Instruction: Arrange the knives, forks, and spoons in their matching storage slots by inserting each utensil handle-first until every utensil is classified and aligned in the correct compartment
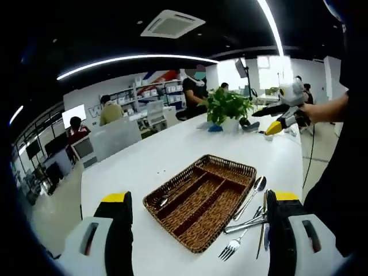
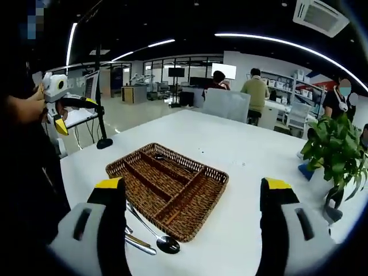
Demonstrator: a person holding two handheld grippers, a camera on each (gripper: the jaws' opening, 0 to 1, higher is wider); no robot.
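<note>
We hold the left gripper (image 1: pixel 198 230) with its jaws wide apart and nothing between them; the right gripper (image 2: pixel 192 215) is spread the same way, also empty; both are raised in the air.

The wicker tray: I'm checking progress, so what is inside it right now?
In the wicker tray, one spoon lies in a long compartment; the other slots look bare. Its near wall hides little. The remaining utensils lie beside it.
</note>
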